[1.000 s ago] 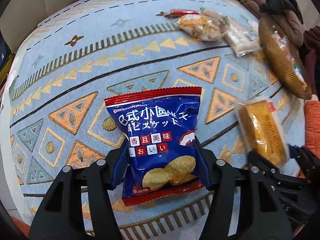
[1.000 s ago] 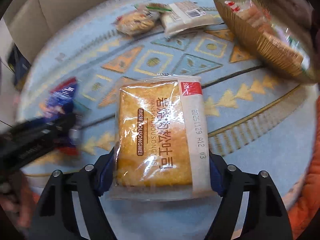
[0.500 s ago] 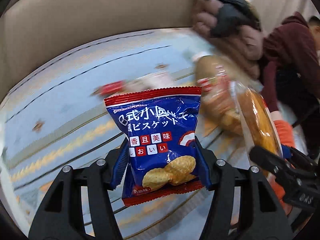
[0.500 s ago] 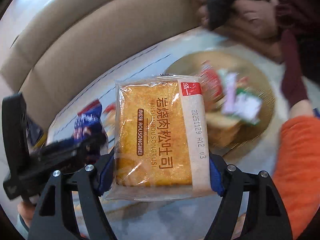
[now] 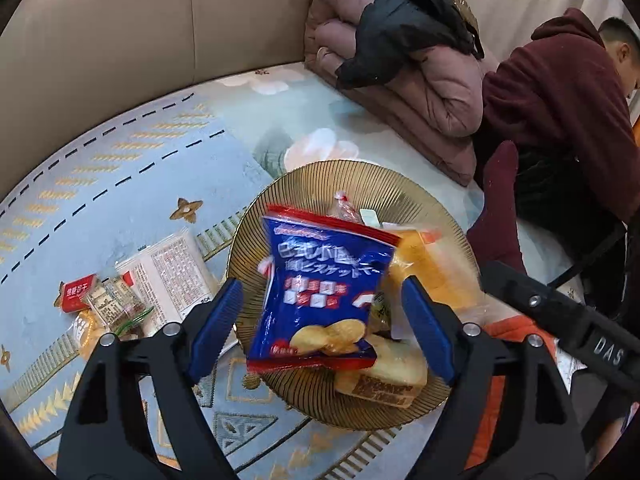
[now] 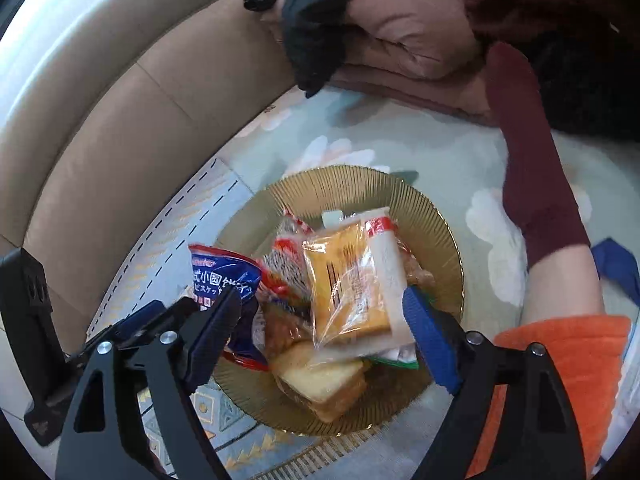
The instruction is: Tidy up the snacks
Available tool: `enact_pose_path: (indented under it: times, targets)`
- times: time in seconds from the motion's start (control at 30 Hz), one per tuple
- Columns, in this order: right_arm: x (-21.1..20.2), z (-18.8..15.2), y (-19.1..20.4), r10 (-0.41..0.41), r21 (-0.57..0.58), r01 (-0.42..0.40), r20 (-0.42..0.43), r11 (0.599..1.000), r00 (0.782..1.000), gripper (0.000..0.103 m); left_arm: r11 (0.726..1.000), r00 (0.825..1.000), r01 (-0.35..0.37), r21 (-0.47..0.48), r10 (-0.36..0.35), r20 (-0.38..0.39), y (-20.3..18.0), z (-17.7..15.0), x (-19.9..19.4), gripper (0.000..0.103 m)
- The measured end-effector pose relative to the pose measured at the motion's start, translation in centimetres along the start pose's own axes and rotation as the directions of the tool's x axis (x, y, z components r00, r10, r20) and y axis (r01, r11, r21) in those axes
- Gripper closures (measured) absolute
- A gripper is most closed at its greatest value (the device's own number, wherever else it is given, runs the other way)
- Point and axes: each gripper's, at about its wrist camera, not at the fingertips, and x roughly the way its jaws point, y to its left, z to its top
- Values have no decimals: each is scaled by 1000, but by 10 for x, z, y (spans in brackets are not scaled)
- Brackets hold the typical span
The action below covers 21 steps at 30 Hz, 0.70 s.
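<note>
The blue biscuit bag [image 5: 320,296] is blurred and loose between the spread fingers of my left gripper [image 5: 320,320], which is open, right above the ribbed gold plate [image 5: 320,176]. In the right wrist view the clear-wrapped orange toast pack [image 6: 352,280] lies tilted on the pile of snacks in the same gold plate [image 6: 340,176]. My right gripper [image 6: 324,328] is open around it without touching. The blue bag [image 6: 224,276] shows at the plate's left side, by the left gripper's fingers [image 6: 132,324].
Several loose snacks remain on the patterned cloth left of the plate: a white packet [image 5: 172,276] and a small red one [image 5: 78,298]. Folded coats [image 5: 400,60] lie behind the plate. A person in a maroon hoodie [image 5: 560,100] sits at right, foot [image 6: 536,168] near the plate.
Both grippers carried their packs from the cloth over to the gold plate and opened. The blue bag and the toast pack have left the fingers and are dropping onto the plate.
</note>
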Motion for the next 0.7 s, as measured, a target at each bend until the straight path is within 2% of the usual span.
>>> enact_pose_path:
  times: [0.1, 0.2, 0.37, 0.43, 0.53, 0.6, 0.7]
  targets:
    - [-1, -21, 3, 12, -8, -13, -42, 1000, 999, 20, 1000, 1000, -18, -12, 18, 0, 14, -12, -12, 21]
    - [-7, -49, 22, 56, -24, -58, -94, 998, 994, 20, 998, 1000, -26, -57, 25, -9, 38, -36, -34, 20]
    - [-13, -112, 92, 76, -177, -111, -195, 978, 978, 12, 981, 997, -77, -178, 73, -31, 91, -88, -76, 18]
    - [-12, -142, 122, 80, -246, -140, -237, 959, 968, 12, 966, 992, -120, -230, 105, -73, 113, -114, -88, 18]
    - [-4, -187, 157, 62, -341, -161, -283, 926, 957, 11, 927, 971, -221, -302, 181, -156, 145, -160, -100, 18]
    - [4, -213, 172, 17, -411, -133, -274, 902, 962, 11, 901, 962, -252, -352, 194, -193, 163, -187, -105, 19]
    - [18, -250, 188, -105, -561, -31, -210, 827, 972, 11, 867, 947, -308, -391, 239, -216, 181, -222, -108, 19]
